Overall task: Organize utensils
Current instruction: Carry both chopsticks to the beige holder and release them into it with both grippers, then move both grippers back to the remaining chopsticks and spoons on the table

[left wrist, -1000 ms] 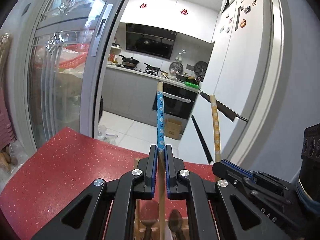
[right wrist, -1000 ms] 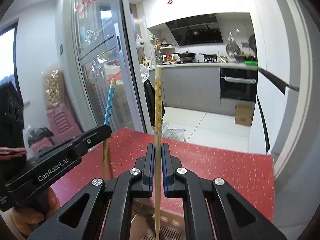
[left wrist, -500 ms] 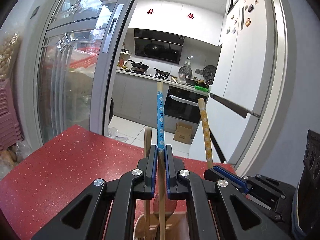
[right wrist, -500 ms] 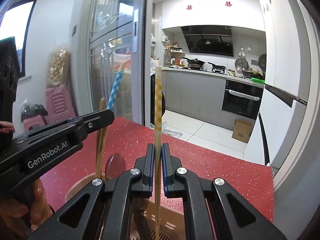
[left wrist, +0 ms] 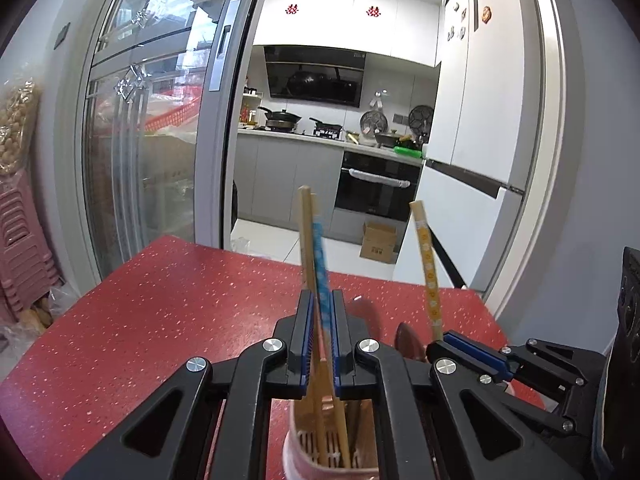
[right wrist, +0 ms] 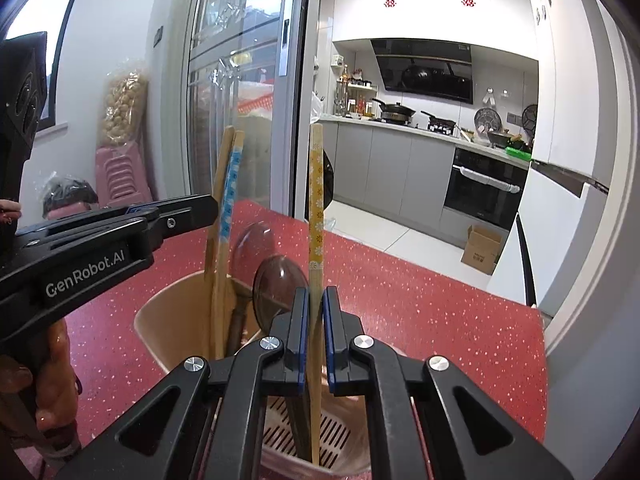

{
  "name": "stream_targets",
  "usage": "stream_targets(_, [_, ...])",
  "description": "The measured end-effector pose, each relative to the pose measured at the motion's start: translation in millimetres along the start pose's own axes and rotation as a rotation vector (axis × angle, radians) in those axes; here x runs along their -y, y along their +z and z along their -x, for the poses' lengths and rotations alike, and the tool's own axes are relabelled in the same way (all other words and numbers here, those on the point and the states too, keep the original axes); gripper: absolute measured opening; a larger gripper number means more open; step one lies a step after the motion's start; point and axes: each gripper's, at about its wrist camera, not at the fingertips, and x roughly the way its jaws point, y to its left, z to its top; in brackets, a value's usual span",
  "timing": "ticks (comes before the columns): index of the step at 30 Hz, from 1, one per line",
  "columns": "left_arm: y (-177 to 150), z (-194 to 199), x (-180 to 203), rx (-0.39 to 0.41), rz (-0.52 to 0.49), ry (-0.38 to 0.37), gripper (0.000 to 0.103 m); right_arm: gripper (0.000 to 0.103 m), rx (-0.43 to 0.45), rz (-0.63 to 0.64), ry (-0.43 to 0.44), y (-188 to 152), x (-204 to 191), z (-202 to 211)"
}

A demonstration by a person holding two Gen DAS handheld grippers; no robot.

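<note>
- Left wrist view: the left gripper (left wrist: 320, 320) is clamped on the blue chopstick (left wrist: 319, 248), which stands nearly upright between its pads, with a plain chopstick (left wrist: 306, 236) just beside it.
- The blue chopstick's lower end already dips into the pink holder (left wrist: 292, 440) directly below the jaws.
- Right wrist view: the right gripper (right wrist: 316, 316) is clamped on the yellow chopstick (right wrist: 316, 200), whose tip sits inside the holder (right wrist: 160, 332) over its slotted bottom.
- Dark spoons (right wrist: 276, 288) stand in the holder just ahead of the right jaws, close to the yellow chopstick.
- The step in hand appears to be lowering both sticks into the holder.
- To do it well, each stick should stay upright and go straight down until its tip rests on the bottom; only then should the jaws part.
- The two grippers sit close together, so releasing one at a time likely avoids a knock.
- Letting go early risks a stick tipping against the spoons or the rim.
</note>
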Motion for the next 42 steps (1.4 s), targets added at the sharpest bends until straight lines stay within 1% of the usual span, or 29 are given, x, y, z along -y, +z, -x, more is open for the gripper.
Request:
stream_targets(8, [-6,18,-12,-0.037,0.009,0.031,0.036,0.008,-0.056,-0.02,0.018,3,3,-1])
stream_targets(9, [-8,23,-14,-0.044,0.009,0.033,0.036,0.01,-0.065,-0.021,0.022,3,3,-1])
stream_targets(11, [-12,28,-16,-0.056,0.002,0.035,0.036,0.02,-0.075,-0.018,0.019,3,2,0])
stream_targets(12, [-13,31,-16,-0.059,-0.001,0.036,0.036,0.031,-0.073,-0.018,0.016,4,2,2])
stream_targets(13, [-16,35,-17,-0.069,-0.007,0.036,0.036,0.036,-0.07,-0.021,0.015,4,1,3])
stream_targets(18, [-26,48,-23,-0.11,-0.002,0.042,0.036,0.038,-0.045,-0.039,-0.012,8,1,21])
stream_targets(21, [-35,59,-29,-0.144,-0.004,0.046,0.036,0.044,-0.036,-0.063,-0.022,10,0,37])
stream_targets(25, [-52,68,-38,-0.208,0.0,0.07,0.036,0.053,-0.043,-0.104,-0.005,7,-3,60])
stream_targets(28, [-68,75,-47,-0.273,0.017,0.087,0.036,0.055,-0.08,-0.15,0.014,-2,-6,71])
stream_targets(30, [-77,83,-50,-0.297,0.023,0.085,0.036,0.056,-0.12,-0.196,0.033,-13,-8,77])
stream_targets(35, [-101,103,-52,-0.34,0.003,0.079,0.036,0.059,-0.236,-0.29,0.06,-43,-15,84])
stream_targets(38, [-113,111,-54,-0.366,0.004,0.069,0.036,0.059,-0.315,-0.344,0.056,-65,-19,85])
stream_targets(40, [-120,113,-54,-0.382,0.0,0.065,0.036,0.059,-0.351,-0.399,0.074,-81,-19,88])
stream_targets(42, [-128,115,-54,-0.399,-0.003,0.061,0.036,0.059,-0.389,-0.439,0.065,-96,-19,89])
